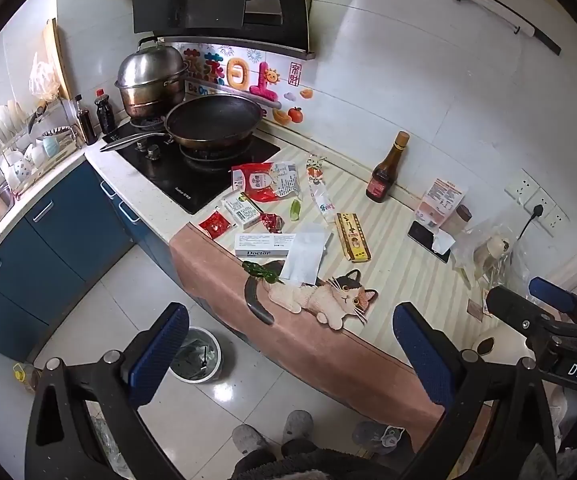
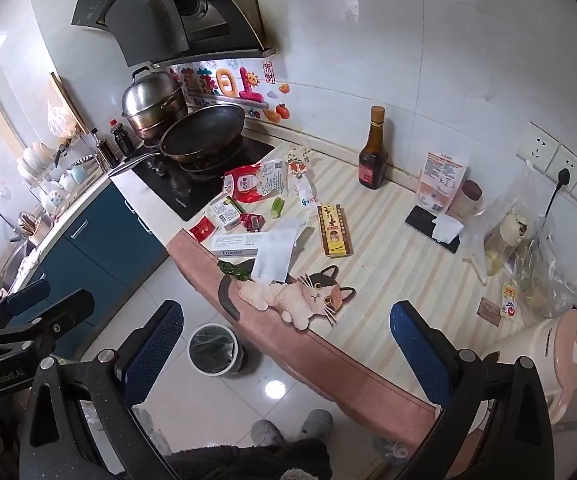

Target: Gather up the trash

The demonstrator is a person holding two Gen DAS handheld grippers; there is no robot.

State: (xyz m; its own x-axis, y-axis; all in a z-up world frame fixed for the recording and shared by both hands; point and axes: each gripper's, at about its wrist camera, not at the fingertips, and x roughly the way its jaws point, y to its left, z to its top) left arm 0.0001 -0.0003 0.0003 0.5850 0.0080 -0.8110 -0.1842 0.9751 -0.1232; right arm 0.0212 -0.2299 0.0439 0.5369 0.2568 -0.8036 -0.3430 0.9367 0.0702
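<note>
Trash lies on the striped counter mat [image 1: 400, 248] beside the stove: a red-and-white bag [image 1: 262, 182] [image 2: 254, 182], a white "Doctor" box [image 1: 262, 246] [image 2: 236, 245], a white pouch [image 1: 304, 254] [image 2: 276, 254], a yellow box [image 1: 352, 237] [image 2: 333, 231], a green-white box [image 1: 242, 210], red wrappers [image 1: 214, 224], a green pepper stem [image 1: 260, 272] [image 2: 234, 272]. A lined trash bin [image 1: 196, 356] [image 2: 213, 348] stands on the floor. My left gripper [image 1: 288, 352] and right gripper [image 2: 284, 354] are open and empty, held off the counter's front edge.
A wok [image 1: 212, 122] and steamer pot [image 1: 150, 80] sit on the stove. A sauce bottle [image 1: 386, 170], phone [image 1: 428, 240], plastic bags [image 2: 528, 256] and a pink kettle [image 2: 544, 352] stand on the counter's right. A dish rack [image 1: 28, 140] is at left.
</note>
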